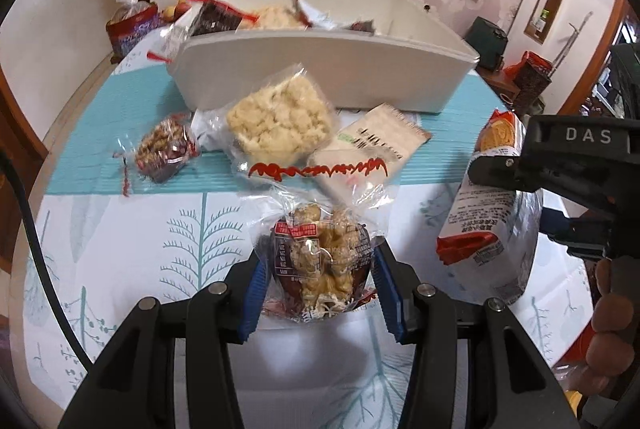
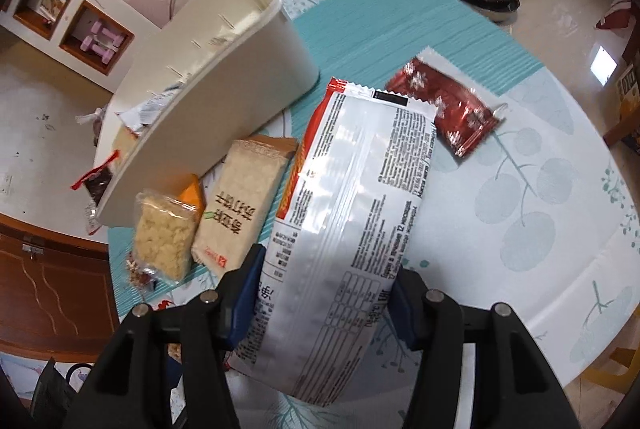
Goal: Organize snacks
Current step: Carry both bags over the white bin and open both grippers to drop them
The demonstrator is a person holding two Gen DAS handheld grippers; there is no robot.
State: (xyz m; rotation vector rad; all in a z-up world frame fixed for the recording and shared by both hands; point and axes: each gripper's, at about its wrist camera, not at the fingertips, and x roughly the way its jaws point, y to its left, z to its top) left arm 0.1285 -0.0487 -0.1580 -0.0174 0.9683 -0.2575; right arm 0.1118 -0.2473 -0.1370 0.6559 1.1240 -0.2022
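Observation:
In the left wrist view my left gripper (image 1: 322, 289) is shut on a clear-wrapped brown nut-cluster snack (image 1: 320, 261), held above the tablecloth. Behind it stands the white bin (image 1: 320, 69) with several snacks inside. In front of the bin lie a pale puffed-rice pack (image 1: 280, 121), a beige packet (image 1: 372, 145) and a small brown nut snack (image 1: 164, 149). My right gripper (image 2: 326, 293) is shut on a long silver packet with red ends (image 2: 352, 209), lifted off the table. That packet (image 1: 492, 213) and the right gripper (image 1: 496, 169) show at the right of the left wrist view.
A red foil packet (image 2: 448, 105) lies on the tablecloth (image 2: 520, 189) right of the bin (image 2: 208, 101). The beige packet (image 2: 240, 205) and rice pack (image 2: 164, 237) lie by the bin's near wall. A bag of fruit (image 1: 132, 25) sits at the table's far left. A hand (image 1: 612, 329) holds the right gripper.

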